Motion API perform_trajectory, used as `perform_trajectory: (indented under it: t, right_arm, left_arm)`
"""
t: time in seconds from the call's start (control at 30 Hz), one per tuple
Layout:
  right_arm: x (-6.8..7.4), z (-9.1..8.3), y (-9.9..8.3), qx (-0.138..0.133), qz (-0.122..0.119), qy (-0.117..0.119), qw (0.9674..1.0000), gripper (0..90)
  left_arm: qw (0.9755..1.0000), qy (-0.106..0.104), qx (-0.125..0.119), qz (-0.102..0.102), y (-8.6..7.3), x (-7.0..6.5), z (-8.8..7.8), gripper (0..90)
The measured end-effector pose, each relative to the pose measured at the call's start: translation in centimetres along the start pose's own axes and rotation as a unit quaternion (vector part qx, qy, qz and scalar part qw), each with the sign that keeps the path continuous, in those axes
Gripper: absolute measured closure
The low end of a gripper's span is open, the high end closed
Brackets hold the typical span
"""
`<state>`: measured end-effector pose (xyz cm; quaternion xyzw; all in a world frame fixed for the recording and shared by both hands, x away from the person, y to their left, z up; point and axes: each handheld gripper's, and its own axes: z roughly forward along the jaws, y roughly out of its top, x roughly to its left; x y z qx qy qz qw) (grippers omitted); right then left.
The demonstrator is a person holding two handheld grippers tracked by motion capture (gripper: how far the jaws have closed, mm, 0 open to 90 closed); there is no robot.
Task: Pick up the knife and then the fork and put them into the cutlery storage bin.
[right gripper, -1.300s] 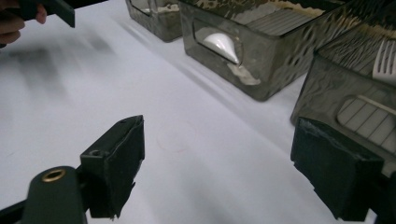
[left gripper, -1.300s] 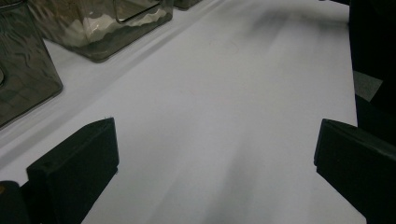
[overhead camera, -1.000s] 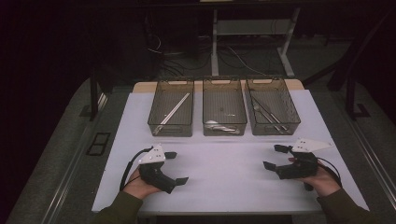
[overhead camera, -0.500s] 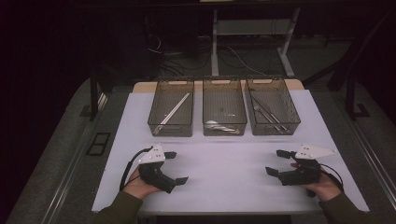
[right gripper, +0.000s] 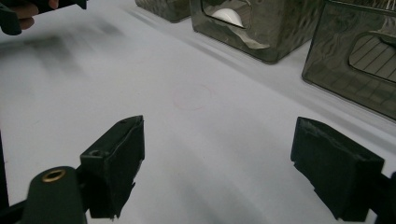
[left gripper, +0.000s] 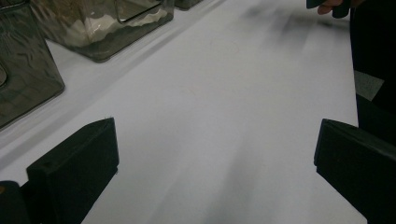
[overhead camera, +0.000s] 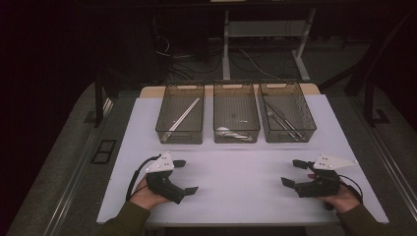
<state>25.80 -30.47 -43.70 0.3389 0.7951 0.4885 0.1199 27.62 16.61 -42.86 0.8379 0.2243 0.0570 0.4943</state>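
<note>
A person's two hands rest on a white table sheet (overhead camera: 236, 167), each holding a black two-jaw gripper. The left gripper (overhead camera: 184, 176) sits at about seven o'clock on the sheet, jaws spread wide with nothing between them, pointing toward three o'clock; it lies where it lay a second ago. The right gripper (overhead camera: 293, 172) sits at about five o'clock, jaws also spread wide and empty, pointing toward nine o'clock; compared with a second ago it lies slightly nearer the sheet's near edge. Three smoky clear bins stand in a row at twelve o'clock, well apart from both grippers: the left bin (overhead camera: 181, 129), the middle bin (overhead camera: 236, 132) and the right bin (overhead camera: 287, 130), each holding cutlery, unmoved.
</note>
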Motion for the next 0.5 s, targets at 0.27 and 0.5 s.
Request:
perform_trajectory:
  t: [0.27, 0.5]
  right_arm:
    - [0.10, 0.06, -0.02, 0.004, -0.005, 0.002, 1.0000, 17.4]
    - [0.20, 0.12, -0.02, 0.004, -0.008, 0.004, 0.9999, 17.5]
  left_arm:
    - [1.0000, 0.001, 0.001, 0.001, -0.01, -0.03, 0.01, 0.0]
    - [1.0000, 0.001, 0.001, 0.001, 0.01, -0.05, -0.01, 0.0]
